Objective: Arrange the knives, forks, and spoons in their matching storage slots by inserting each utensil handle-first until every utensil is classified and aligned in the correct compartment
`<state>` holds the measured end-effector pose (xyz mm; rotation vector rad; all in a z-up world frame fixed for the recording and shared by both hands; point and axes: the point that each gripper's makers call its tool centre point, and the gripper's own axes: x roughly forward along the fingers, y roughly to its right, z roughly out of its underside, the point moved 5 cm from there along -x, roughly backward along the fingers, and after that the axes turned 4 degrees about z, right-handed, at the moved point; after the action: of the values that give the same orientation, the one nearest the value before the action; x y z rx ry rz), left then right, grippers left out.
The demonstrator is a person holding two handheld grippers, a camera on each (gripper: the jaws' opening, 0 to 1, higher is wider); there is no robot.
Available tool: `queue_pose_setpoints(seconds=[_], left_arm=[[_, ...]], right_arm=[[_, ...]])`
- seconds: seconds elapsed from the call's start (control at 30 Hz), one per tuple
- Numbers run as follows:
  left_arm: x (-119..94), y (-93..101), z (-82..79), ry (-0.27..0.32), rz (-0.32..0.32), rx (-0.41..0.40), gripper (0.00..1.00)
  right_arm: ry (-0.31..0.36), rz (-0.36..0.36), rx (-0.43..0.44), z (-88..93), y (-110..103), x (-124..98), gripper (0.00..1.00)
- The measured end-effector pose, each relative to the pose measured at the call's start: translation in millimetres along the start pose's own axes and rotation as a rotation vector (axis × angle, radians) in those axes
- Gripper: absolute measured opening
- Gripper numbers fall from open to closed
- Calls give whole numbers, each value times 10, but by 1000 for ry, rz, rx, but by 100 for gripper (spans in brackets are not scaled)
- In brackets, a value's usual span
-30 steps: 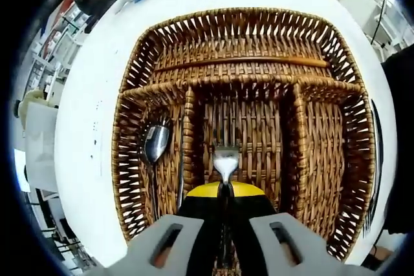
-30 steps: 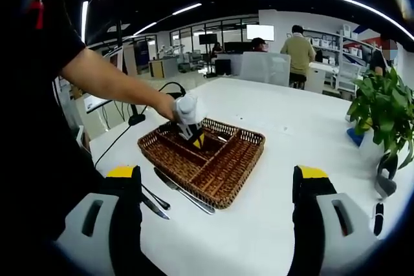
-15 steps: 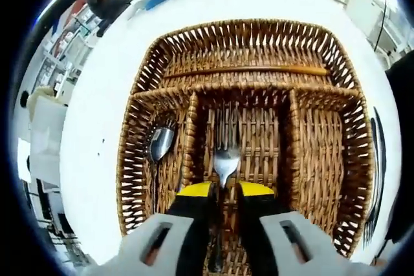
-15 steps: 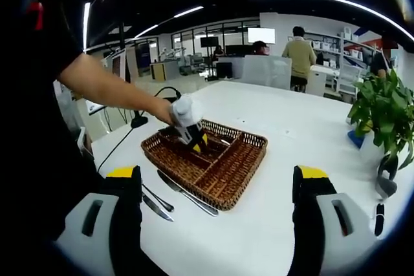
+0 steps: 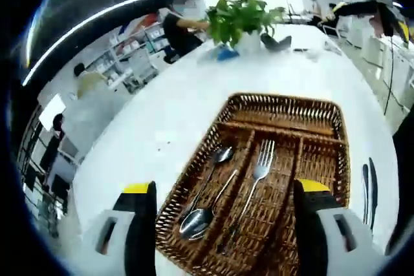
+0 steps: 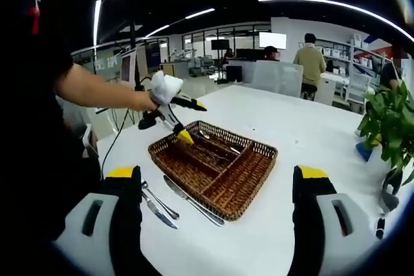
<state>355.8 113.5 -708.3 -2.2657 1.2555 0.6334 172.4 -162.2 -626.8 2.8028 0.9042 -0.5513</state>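
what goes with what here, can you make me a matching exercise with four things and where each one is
Things:
1. fork
2. spoons
3. knives
4. potted plant

Places:
A. on the white table, outside the basket's side wall
B. far end of the table, beyond the basket
C. middle long slot of the wicker basket
D. slot next to the fork's, on the side away from the knives

Pairs: 1-C, 2-D, 3-A, 4-B

Prob. open-plan office: desks (image 6: 336, 79), ceiling strip lights (image 6: 310, 2), wall screen (image 6: 278, 40).
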Motion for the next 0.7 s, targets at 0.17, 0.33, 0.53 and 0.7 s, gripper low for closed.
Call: queue_pose_setpoints(seconds=[0.17, 0.33, 0.53, 0.7], left_arm=[[-454, 37, 54, 54, -1, -101, 100], [-904, 101, 106, 98, -41, -150, 100], [-1402, 236, 164, 113, -108, -275, 100], [-1656, 354, 218, 138, -143, -292, 100]], right_arm=[[27, -3, 15, -71, 28, 65, 100], [26, 11, 30, -77, 60, 148, 100], [21, 39, 5, -117, 59, 222, 100], [10, 67, 14, -122, 22, 274, 100]])
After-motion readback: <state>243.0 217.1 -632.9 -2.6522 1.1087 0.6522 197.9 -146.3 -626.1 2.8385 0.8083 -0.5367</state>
